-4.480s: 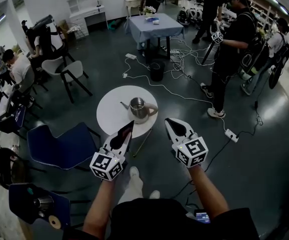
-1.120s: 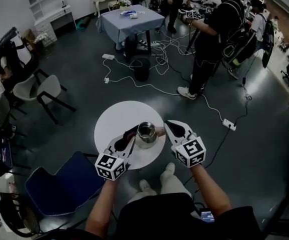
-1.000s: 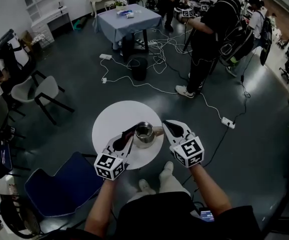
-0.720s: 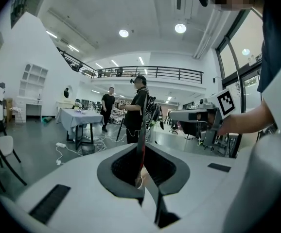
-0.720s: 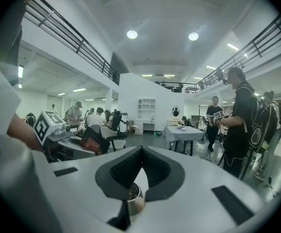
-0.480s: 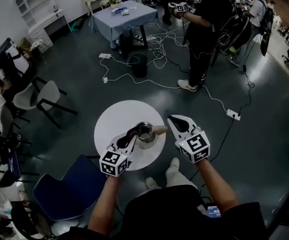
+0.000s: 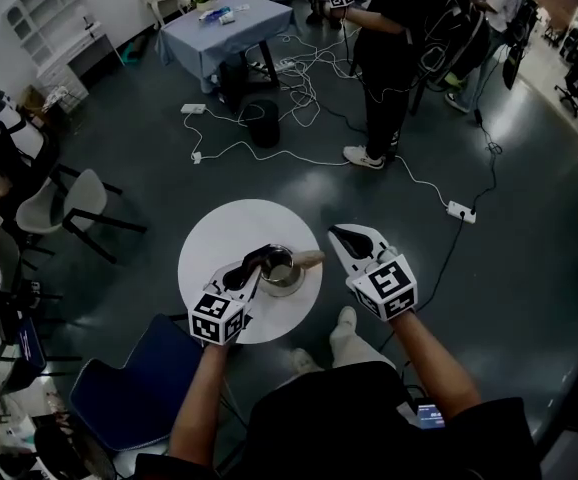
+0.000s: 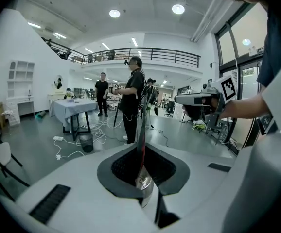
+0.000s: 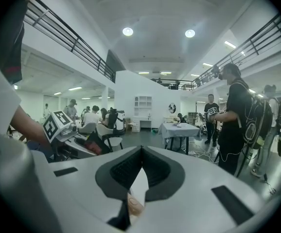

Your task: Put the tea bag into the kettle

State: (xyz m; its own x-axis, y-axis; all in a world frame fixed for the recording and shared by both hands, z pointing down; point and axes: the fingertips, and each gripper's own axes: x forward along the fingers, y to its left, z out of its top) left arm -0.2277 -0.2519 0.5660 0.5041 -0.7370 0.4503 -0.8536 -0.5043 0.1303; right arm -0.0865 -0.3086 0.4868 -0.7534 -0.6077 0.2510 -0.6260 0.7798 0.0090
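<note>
A steel kettle [image 7: 281, 274] with a wooden handle [image 7: 307, 260] stands open on the round white table [image 7: 217, 236]. My left gripper [image 7: 258, 259] hangs over the kettle's left rim. In the left gripper view, this gripper [image 8: 141, 152] is shut on a thin shiny metal lid [image 8: 144, 182] held edge-on. My right gripper [image 7: 342, 234] is just right of the kettle, past the handle and apart from it. In the right gripper view, it [image 9: 140, 154] is shut on a white tea bag [image 9: 136, 181], with a tan piece showing below the jaws.
A blue chair [image 7: 129, 388] stands at the table's near left, and the wearer's shoes [image 7: 344, 320] are beside its base. Cables [image 7: 299, 118], a power strip [image 7: 461, 211] and a black bin [image 7: 262, 123] lie on the floor beyond. People [image 7: 399, 38] stand near a cloth-covered table [image 7: 219, 26].
The left gripper's tips have moved in over the kettle's left rim. The right gripper has kept its place to the right of the kettle. The head view has shifted.
</note>
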